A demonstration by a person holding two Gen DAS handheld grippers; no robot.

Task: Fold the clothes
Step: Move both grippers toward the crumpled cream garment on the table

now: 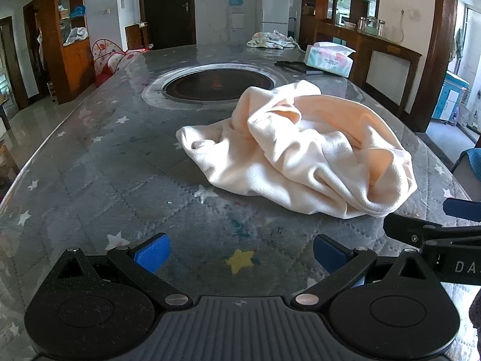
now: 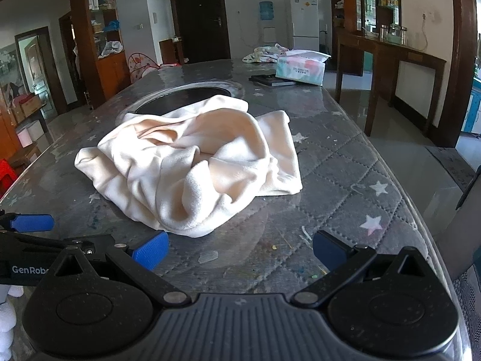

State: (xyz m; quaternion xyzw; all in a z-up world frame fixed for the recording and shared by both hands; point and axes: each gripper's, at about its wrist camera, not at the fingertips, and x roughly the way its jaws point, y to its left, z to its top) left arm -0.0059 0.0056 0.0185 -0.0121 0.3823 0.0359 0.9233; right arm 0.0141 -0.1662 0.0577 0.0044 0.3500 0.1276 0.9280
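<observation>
Two tools, left tool (image 1: 240, 254) and right tool (image 2: 239, 251), fingers apart, hover near crumpled cream garment (image 1: 303, 150) on desk (image 1: 105, 162).

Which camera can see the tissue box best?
The right wrist view: the tissue box shows its whole front and the tissue sticking out, unblocked. In the left wrist view the same tissue box is also whole, but sits more angled beyond the crumpled peach cloth.
</observation>
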